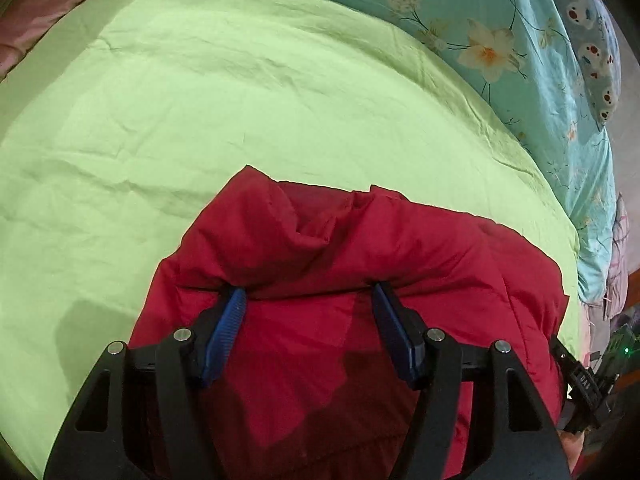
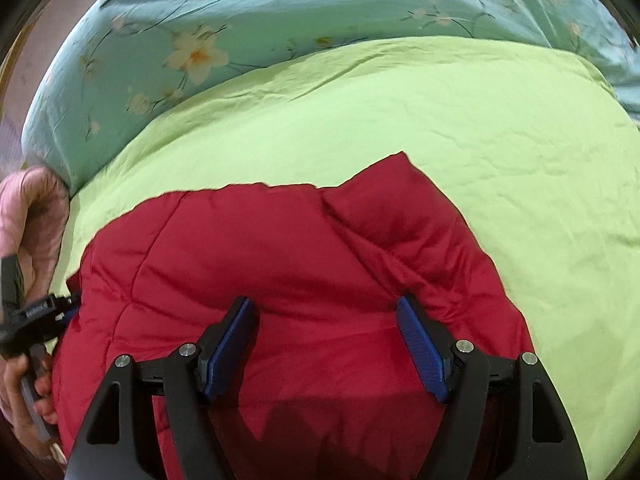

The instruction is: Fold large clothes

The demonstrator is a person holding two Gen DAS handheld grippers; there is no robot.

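A red padded jacket (image 1: pixel 400 240) lies bunched on a light green sheet (image 1: pixel 200 100), near the bed's front edge. My left gripper (image 1: pixel 309 289) points down into it, and a thick fold bulges between its blue pads (image 1: pixel 226 332) and over both tips. In the right wrist view the same jacket (image 2: pixel 240 240) fills the lower middle. My right gripper (image 2: pixel 324 299) is sunk into the padding, with creases running out from both tips. Each gripper is shut on a wide wad of the jacket.
A teal floral quilt (image 1: pixel 480 40) lies along the far side of the green sheet (image 2: pixel 480 120). A patterned pillow (image 1: pixel 592 48) sits far right, pink cloth (image 1: pixel 40 8) far left. A hand (image 2: pixel 24 380) with a pink sleeve (image 2: pixel 32 208) holds the left gripper's body at the picture's left edge.
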